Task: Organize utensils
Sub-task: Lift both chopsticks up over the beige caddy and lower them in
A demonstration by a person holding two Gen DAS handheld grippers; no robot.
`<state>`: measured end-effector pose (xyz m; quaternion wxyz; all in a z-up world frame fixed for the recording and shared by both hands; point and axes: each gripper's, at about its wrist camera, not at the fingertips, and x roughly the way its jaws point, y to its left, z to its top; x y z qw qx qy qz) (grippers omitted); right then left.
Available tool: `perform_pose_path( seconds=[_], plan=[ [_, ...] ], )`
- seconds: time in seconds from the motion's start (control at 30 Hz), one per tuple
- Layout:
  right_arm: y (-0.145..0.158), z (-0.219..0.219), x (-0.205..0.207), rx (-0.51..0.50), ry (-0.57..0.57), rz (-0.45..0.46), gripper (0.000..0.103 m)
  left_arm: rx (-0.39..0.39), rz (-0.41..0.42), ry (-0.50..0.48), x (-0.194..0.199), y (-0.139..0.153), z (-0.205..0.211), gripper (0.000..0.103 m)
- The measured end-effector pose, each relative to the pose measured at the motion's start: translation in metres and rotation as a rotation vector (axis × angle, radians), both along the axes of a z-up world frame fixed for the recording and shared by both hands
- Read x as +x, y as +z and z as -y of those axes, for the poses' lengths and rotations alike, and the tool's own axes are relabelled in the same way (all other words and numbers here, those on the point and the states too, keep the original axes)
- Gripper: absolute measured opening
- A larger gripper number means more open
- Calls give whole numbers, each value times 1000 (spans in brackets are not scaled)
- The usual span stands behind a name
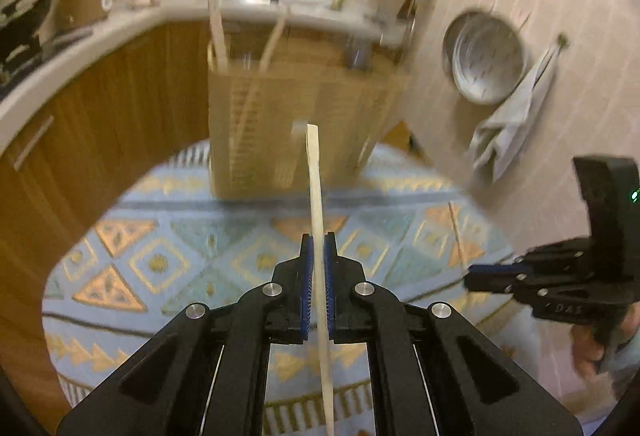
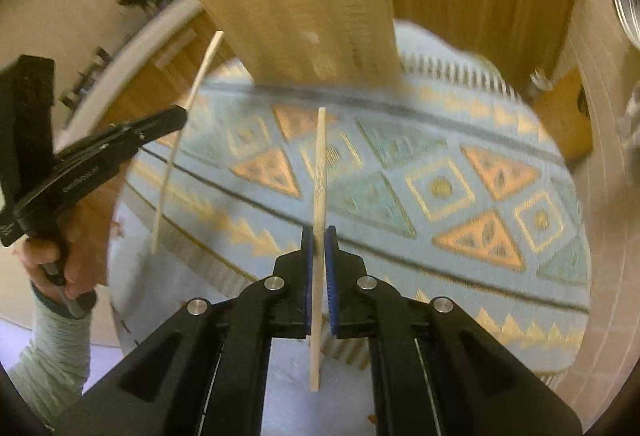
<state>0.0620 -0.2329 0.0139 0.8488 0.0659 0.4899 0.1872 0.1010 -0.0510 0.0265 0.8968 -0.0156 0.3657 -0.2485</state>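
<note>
My left gripper (image 1: 319, 236) is shut on a thin wooden utensil (image 1: 316, 180), seen edge-on, held above the patterned cloth. My right gripper (image 2: 319, 230) is shut on a second thin wooden utensil (image 2: 320, 164). A beige slotted utensil holder (image 1: 288, 108) stands ahead on the cloth with wooden sticks (image 1: 218, 32) rising from it; it also shows in the right wrist view (image 2: 312, 16). The right gripper shows in the left wrist view (image 1: 472, 274) at the right, holding its stick. The left gripper shows in the right wrist view (image 2: 182, 114) at the left with its utensil (image 2: 192, 96).
A blue and orange patterned cloth (image 1: 192, 260) covers the round table. A wooden-fronted counter (image 1: 100, 104) with pots and a faucet curves behind. A metal bowl (image 1: 486, 56) and a grey towel (image 1: 508, 124) hang on the tiled wall at right.
</note>
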Motion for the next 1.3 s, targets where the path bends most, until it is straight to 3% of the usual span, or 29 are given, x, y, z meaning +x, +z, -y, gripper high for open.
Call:
perform_pose_path(
  seconds=[0.17,0.33,0.5,0.77,0.9,0.97,1.13,1.3],
  plan=[
    [36,8,10,224,-8,81,4,-88,138,54,-5,42,-8,3],
    [77,18,29,367,-14,240,4,-135,302,106,0,80,-6,3],
    [111,28,54,413,-53,352,4,-207,433,141,17,107,-2,3],
    [146,52,94,403,-116,397,1,-262,553,192,58,126,2,3],
    [148,57,104,388,-108,358,1,-279,550,204,77,121,3,3],
    [136,50,107,344,-47,293,1,-287,532,201,81,113,0,3],
    [69,31,103,151,56,91,8,-264,496,171,80,93,-7,4],
    [2,27,97,132,42,-96,12,-252,453,158,76,82,-15,4]
  ],
)
